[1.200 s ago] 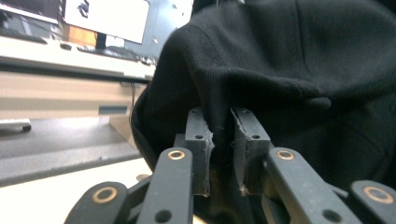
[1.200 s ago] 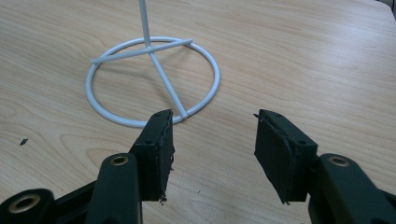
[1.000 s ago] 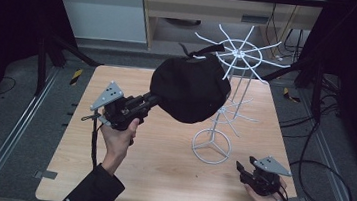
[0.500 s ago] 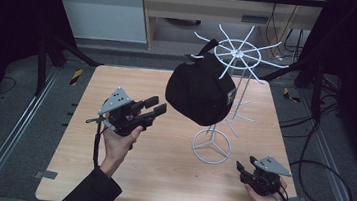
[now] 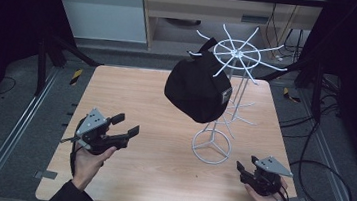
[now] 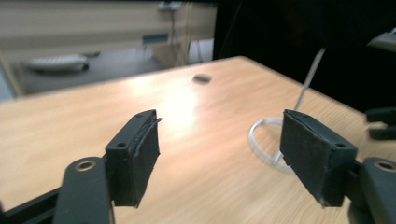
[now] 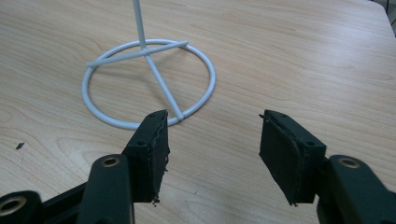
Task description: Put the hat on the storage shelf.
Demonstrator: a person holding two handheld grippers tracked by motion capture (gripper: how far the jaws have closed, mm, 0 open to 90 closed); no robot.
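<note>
The table [image 5: 135, 106] is a bare wooden top, and toward its right stands the rack [image 5: 210, 146], a white wire stand with a ring foot and spokes fanning out at the top. The cap [image 5: 198, 88], black and about as wide as the spoke wheel, hangs from a far-left spoke, well above the wood and apart from both tools.

The left gripper [image 5: 124, 126] is low over the near-left of the table, aimed right toward the rack; its jaws have just been opening and now stand spread with nothing between them. The right gripper [image 5: 240, 170] sits at the near-right edge, just beside the ring foot, jaws also just widened and empty.

The cap looks light and soft: the crown would likely crumple and slide under a pinch. The stiffer brim or the band edge seems the better hold. The rack looks light too, so a tug on the cap could tip it.
</note>
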